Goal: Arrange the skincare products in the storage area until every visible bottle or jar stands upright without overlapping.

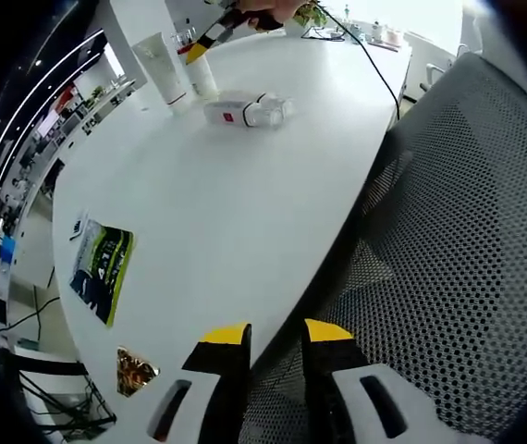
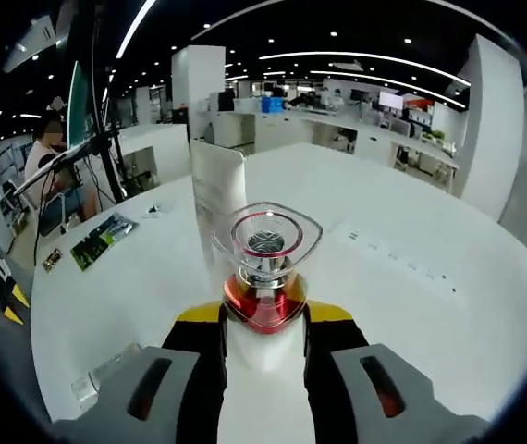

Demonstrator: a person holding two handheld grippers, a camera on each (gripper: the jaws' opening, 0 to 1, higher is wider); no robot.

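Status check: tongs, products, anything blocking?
Right tongs shut on red bottle, upright beside white tube. Left tongs open, empty, at table edge. One clear bottle lying flat. Nothing blocking it.

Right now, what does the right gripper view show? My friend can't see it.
The right tool grips a small bottle with a red base and a clear cap, standing on a white table. A tall white tube stands just behind it, and a green packet lies farther off to the left.

Three bottles [image 1: 245, 111] (one lying), two packets [image 1: 102, 259].
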